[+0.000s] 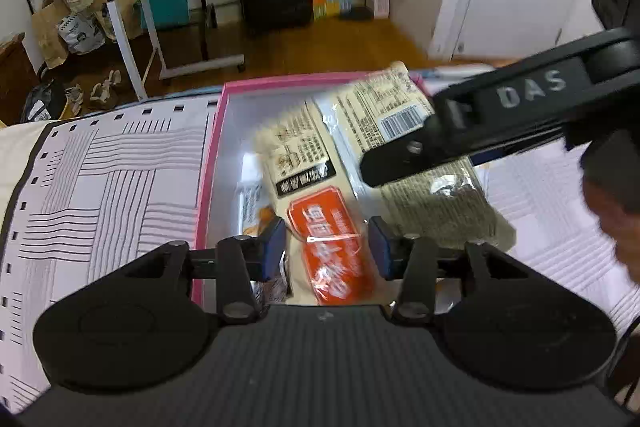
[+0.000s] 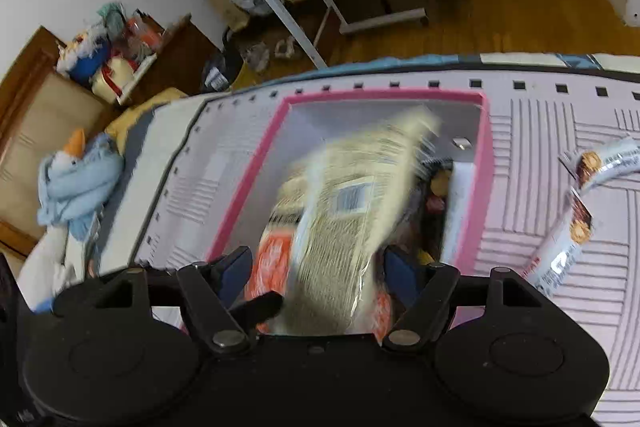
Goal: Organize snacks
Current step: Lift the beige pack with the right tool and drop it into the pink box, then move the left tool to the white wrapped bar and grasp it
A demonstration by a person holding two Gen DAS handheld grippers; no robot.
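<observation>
Now the orange pack [image 1: 334, 247] lies in the pink box [image 1: 208, 187] between the left fingers [image 1: 276, 247], parted and untouched, while the right fingers [image 2: 400, 277] gape around the blurred beige pack [image 2: 340, 247].

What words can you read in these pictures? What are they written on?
"DAS": white letters on the black arm of the right claw.
Orange packet: big white characters, too blurred to read.
Beige packet: small print and a black label, too small to read.
Tan packet: barcode and print, too blurred to read.
</observation>
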